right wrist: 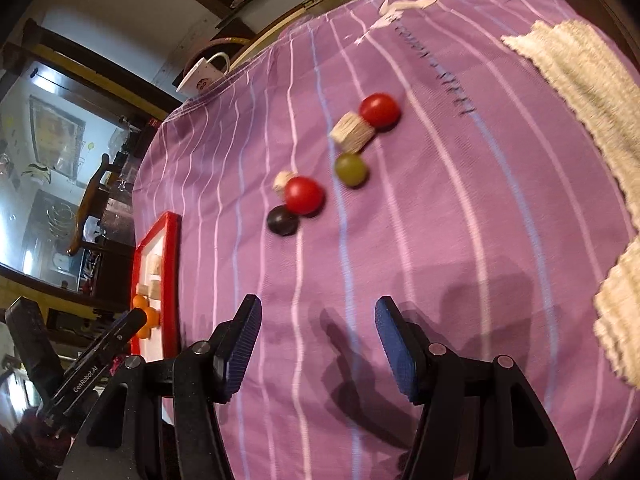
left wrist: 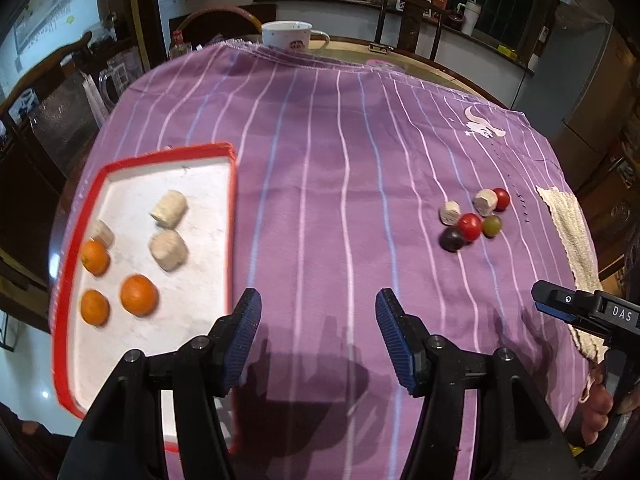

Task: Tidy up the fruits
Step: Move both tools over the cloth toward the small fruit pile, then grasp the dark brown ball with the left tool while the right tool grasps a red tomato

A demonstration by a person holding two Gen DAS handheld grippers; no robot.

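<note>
Purple striped cloth (left wrist: 320, 168) covers the table in the left wrist view, where the left gripper (left wrist: 318, 338) hangs with its jaws apart and nothing between them. Left of the jaws lies a red-rimmed tray (left wrist: 230, 216) holding three oranges (left wrist: 139, 295) and three pale chunks (left wrist: 169, 209). Well ahead and to the right sits a cluster: two red fruits (left wrist: 469, 226), one green (left wrist: 492, 225), one dark (left wrist: 452, 239) and two more pale chunks. A mug (left wrist: 288, 35) stands at the far edge, a towel (left wrist: 568, 232) at the right. In the right wrist view, the right gripper (right wrist: 318, 344) is likewise spread and empty over bare cloth; the same six-piece cluster lies ahead of the jaws, clear of them, with the tray far left.
</note>
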